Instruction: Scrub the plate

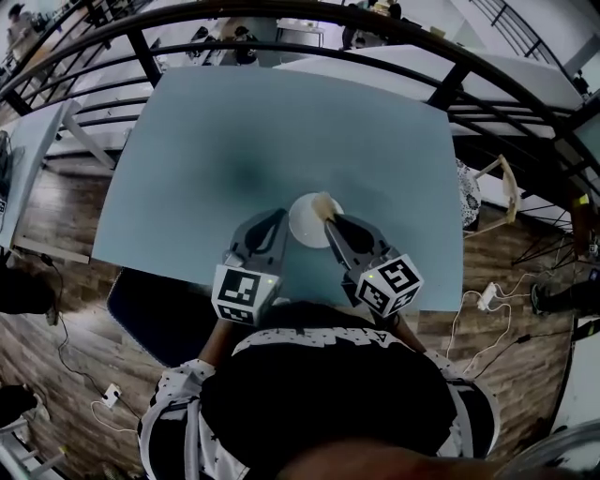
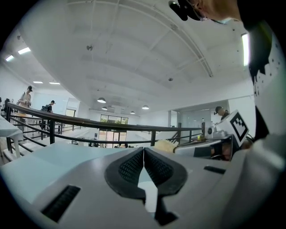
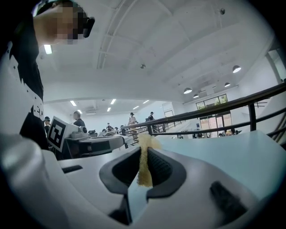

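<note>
A small white plate point(image 1: 307, 227) lies on the light blue table point(image 1: 281, 131) near its front edge. My right gripper point(image 1: 330, 221) reaches over the plate's right side and is shut on a yellowish sponge point(image 1: 324, 201). In the right gripper view the sponge point(image 3: 144, 163) stands pinched between the jaws of this gripper point(image 3: 143, 151). My left gripper point(image 1: 280, 216) has its tips at the plate's left rim. Its jaws point(image 2: 144, 150) meet with nothing showing between them. The plate is hidden in both gripper views. The sponge point(image 2: 164, 145) shows past the left jaws.
A black metal railing point(image 1: 281, 21) curves round the far side of the table. A wooden chair point(image 1: 497, 187) stands to the right. Cables and a plug strip point(image 1: 487, 298) lie on the wood floor. The person's dark body fills the bottom of the head view.
</note>
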A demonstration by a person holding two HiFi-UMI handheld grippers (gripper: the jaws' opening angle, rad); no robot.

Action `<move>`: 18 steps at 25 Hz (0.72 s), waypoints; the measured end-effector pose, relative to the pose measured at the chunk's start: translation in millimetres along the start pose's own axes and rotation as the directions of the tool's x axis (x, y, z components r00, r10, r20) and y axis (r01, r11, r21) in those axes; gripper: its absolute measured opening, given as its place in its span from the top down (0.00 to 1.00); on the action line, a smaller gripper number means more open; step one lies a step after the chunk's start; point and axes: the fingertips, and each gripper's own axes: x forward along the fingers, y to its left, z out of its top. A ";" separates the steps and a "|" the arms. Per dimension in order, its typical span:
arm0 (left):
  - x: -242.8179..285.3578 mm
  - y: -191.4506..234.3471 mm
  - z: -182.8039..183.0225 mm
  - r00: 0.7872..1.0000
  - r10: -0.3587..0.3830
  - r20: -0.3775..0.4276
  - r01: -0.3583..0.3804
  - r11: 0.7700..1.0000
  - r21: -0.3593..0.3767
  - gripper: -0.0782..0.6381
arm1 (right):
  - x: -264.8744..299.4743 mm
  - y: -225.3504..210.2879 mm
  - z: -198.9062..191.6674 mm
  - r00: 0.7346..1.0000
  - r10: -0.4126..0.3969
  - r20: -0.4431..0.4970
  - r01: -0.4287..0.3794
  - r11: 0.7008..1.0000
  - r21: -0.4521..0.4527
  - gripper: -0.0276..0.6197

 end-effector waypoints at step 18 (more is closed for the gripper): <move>4.5 21.9 -23.9 0.999 -0.027 -0.022 0.027 1.000 -0.007 0.87 | 23.4 -5.9 -12.1 0.998 -0.033 -0.062 0.032 0.999 -0.008 0.88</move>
